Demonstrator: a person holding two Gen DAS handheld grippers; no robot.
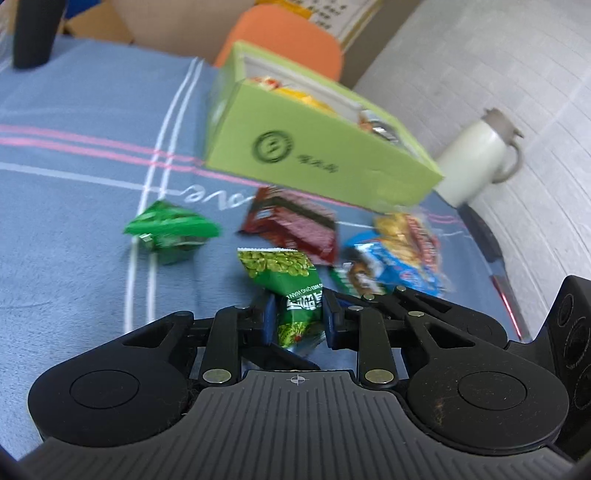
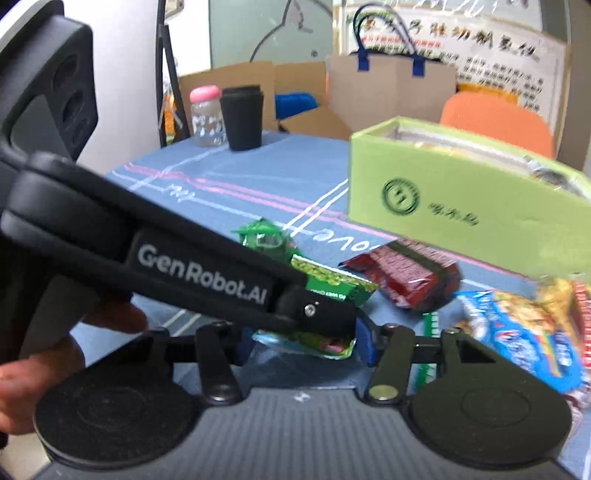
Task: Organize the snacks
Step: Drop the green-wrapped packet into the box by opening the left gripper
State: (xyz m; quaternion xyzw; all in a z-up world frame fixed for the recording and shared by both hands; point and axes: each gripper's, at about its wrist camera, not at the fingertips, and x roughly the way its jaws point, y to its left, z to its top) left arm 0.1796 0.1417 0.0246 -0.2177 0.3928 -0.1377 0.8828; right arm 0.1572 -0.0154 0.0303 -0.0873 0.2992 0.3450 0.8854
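Left gripper [image 1: 299,317] clamped on pea packet [image 1: 291,291], right gripper [image 2: 301,345] apart; box [image 1: 314,147] part-filled, four-odd packets still loose.

Black cup [image 2: 242,118], jar [image 2: 207,116] (pink-lidded)

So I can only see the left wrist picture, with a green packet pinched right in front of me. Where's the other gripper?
Observer: The right gripper is right by the left gripper. Its fingers are spread apart, and the crumpled end of the green packet is between them.
Operator: Is anything next to that black cup at the far corner?
Observer: Yes, a clear jar with a pink lid stands right beside it.
Operator: And behind the table?
Observer: A brown paper bag with blue handles, among cardboard boxes.
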